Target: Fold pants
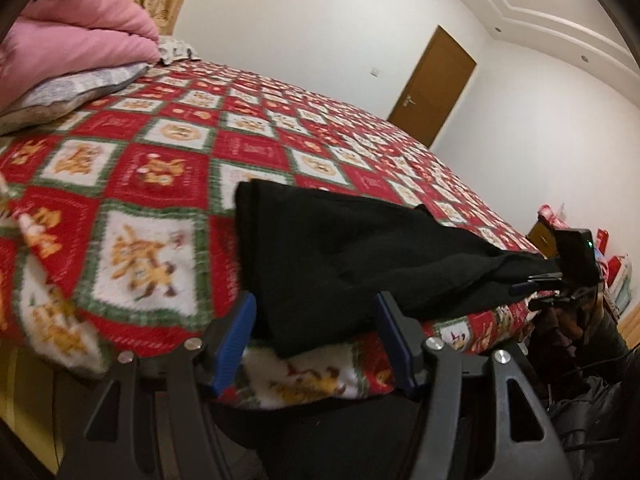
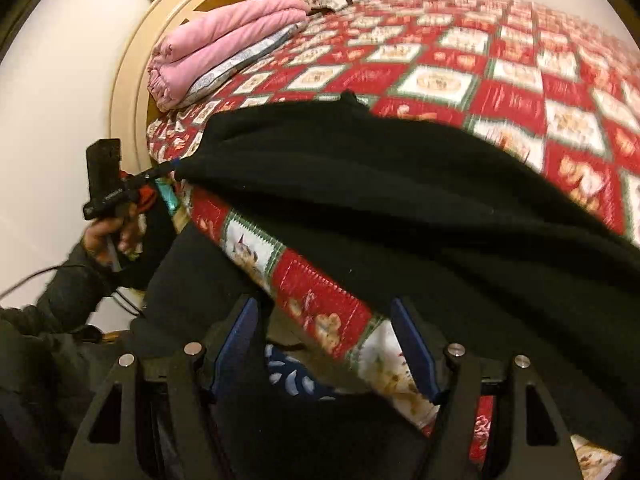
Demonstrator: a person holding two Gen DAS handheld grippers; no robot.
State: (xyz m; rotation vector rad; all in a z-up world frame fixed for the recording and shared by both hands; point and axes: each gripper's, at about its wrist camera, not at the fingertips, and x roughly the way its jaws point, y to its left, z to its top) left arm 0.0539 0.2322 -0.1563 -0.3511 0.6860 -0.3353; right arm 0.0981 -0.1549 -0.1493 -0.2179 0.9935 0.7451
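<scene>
Both jaw pairs part-open: left gripper (image 1: 316,340) and right gripper (image 2: 326,350) straddle black pants (image 1: 340,256); grip unclear. Fleecy red-checked blanket (image 1: 160,168), white walls, brown door (image 1: 434,88).

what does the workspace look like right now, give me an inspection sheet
surface: bed under a red, white and green checked bedspread
job's things: black pants stretched along the bed's near edge, reaching from one gripper to the other
clutter: folded pink quilt on a grey patterned pillow near the headboard
grippers: left gripper has the pants' end filling the gap between its pads, grip unclear; right gripper stands wide, bedspread showing between its pads, pants at one fingertip
cables: dark cable trailing by the person's sleeve
surroundings: white walls, closed brown door, cream headboard
</scene>
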